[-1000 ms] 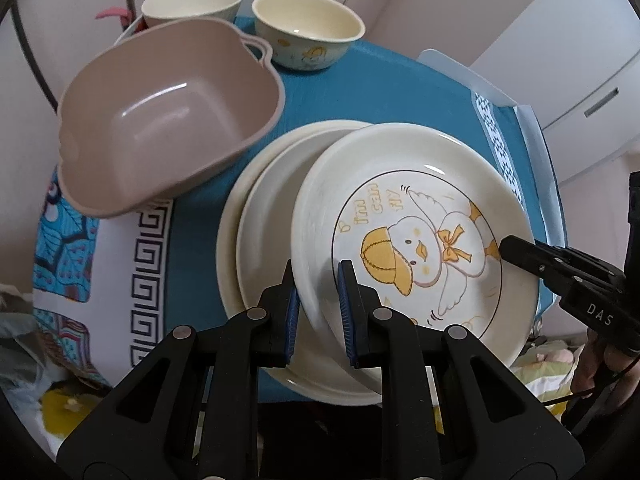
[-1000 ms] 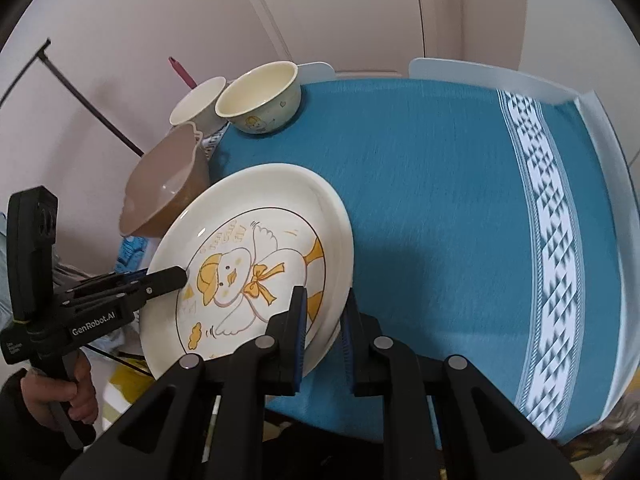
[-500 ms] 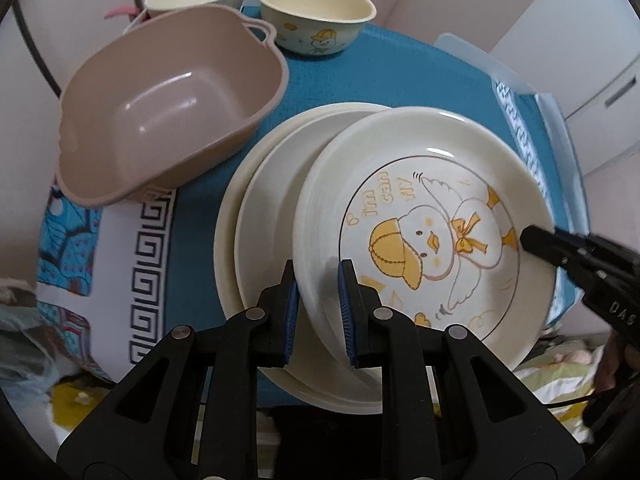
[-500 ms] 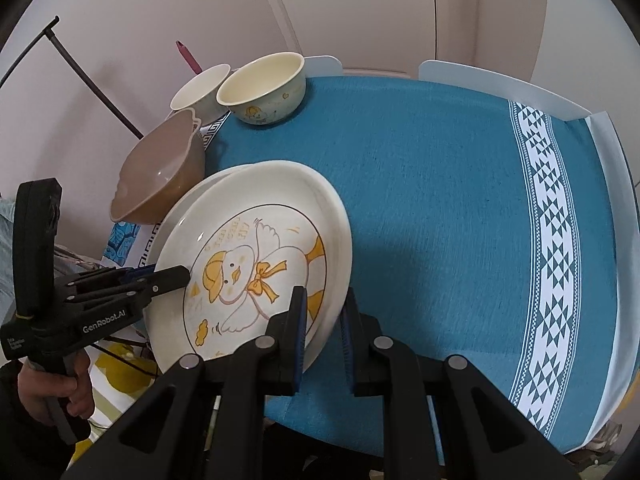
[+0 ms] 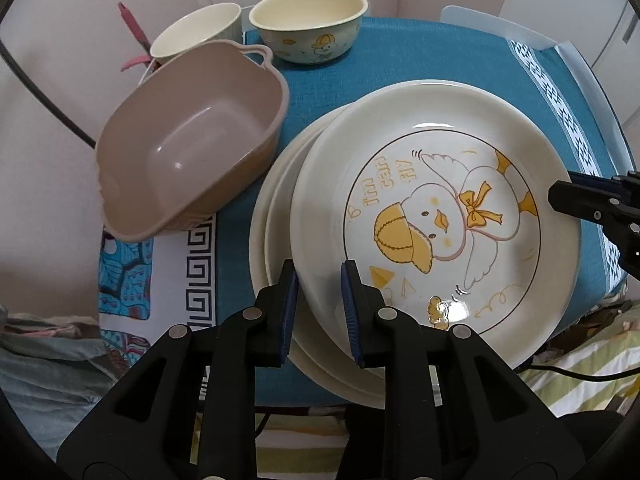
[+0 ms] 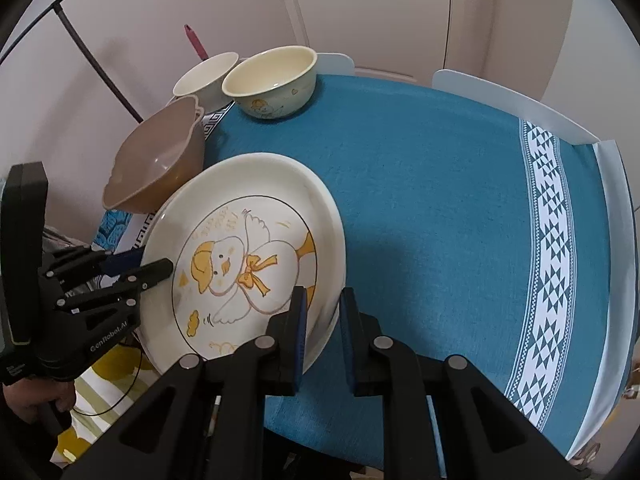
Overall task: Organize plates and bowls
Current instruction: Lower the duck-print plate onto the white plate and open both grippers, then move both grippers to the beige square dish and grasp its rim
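Observation:
A cream plate with a yellow duck drawing (image 5: 432, 216) is the top of a stack of plates (image 5: 276, 216) near the table's front left edge. My left gripper (image 5: 318, 300) is shut on the duck plate's near rim. My right gripper (image 6: 322, 312) is shut on the opposite rim of the same plate (image 6: 248, 252). A pink-brown square bowl (image 5: 192, 148) leans beside the stack. A cream duck bowl (image 5: 308, 22) and a plain cream bowl (image 5: 196, 30) stand behind it.
A blue tablecloth (image 6: 440, 200) with a white patterned band (image 6: 560, 240) covers the table. White chair backs (image 6: 500, 100) stand at the far edge. A wall and black rod (image 6: 96, 56) are to the left.
The duck plate, held by both grippers, has slid left and settled more squarely over the stack below it. Both grippers moved with it.

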A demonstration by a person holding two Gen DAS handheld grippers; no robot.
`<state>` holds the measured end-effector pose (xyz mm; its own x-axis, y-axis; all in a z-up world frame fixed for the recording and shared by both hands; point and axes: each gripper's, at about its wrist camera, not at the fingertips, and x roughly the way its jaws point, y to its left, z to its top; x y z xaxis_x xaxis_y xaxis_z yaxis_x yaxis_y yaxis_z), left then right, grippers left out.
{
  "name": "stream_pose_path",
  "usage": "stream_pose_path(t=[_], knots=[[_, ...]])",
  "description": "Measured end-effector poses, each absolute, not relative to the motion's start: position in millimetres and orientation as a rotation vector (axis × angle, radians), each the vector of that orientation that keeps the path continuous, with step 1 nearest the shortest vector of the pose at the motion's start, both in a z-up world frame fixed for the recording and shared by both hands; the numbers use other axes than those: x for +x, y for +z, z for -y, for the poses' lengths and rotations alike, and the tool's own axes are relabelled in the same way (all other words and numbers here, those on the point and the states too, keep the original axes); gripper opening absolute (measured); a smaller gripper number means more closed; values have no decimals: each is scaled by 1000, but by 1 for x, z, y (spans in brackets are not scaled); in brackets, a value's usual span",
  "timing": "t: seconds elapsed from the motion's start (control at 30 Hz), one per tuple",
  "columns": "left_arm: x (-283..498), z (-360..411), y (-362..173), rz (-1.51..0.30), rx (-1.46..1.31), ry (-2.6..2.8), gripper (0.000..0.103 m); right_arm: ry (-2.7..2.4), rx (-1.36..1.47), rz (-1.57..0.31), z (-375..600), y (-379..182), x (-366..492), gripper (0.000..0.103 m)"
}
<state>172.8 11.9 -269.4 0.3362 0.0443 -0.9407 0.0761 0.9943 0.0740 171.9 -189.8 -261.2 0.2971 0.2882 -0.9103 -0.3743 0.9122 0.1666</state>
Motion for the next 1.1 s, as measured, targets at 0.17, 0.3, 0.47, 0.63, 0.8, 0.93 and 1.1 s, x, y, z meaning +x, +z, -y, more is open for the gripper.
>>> stream_pose_path(t=[0.17, 0.3, 0.47, 0.63, 0.8, 0.93, 1.1], knots=[[170, -13, -266, -1237, 143, -13, 19, 442, -100, -1188, 189, -261, 173, 15], [168, -9, -265, -1235, 186, 0, 20, 442, -123, -1181, 187, -260, 173, 15], [165, 0, -263, -1221, 274, 33, 19, 447, -133, -1183, 186, -259, 173, 15], [163, 2, -260, -1204, 320, 66, 19, 472, -133, -1191, 181, -263, 170, 15], [162, 0, -257, -1206, 284, 61, 19, 519, -158, -1180, 169, -262, 166, 15], [161, -4, -253, -1212, 231, 52, 19, 536, -157, -1170, 167, -259, 168, 15], [163, -11, -228, -1156, 157, 41, 21, 545, -127, -1133, 174, -243, 172, 15]])
